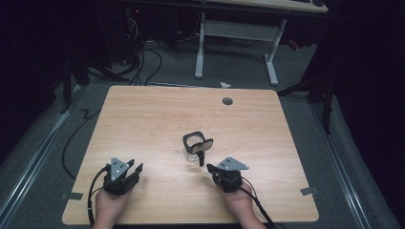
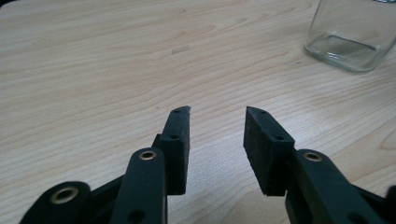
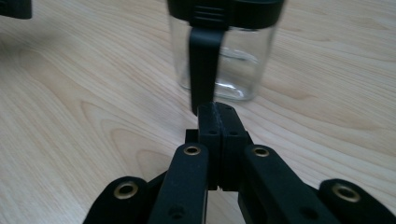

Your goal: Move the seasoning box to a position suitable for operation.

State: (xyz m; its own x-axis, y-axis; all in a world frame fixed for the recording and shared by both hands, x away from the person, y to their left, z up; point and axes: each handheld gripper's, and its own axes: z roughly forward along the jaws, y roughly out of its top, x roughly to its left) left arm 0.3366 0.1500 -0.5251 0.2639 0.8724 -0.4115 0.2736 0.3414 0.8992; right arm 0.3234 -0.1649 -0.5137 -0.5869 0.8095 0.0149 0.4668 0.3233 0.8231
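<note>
One glass jar (unlabelled) just beyond right gripper, jaws pressed together, empty; left gripper half-open, empty.

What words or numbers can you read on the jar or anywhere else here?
None: no word, number or label can be read anywhere.
The glass jar is plain and clear, with no label on the side that shows.
Its black lid bears no writing that can be made out.
The wooden table and both tools are bare of text.
</note>
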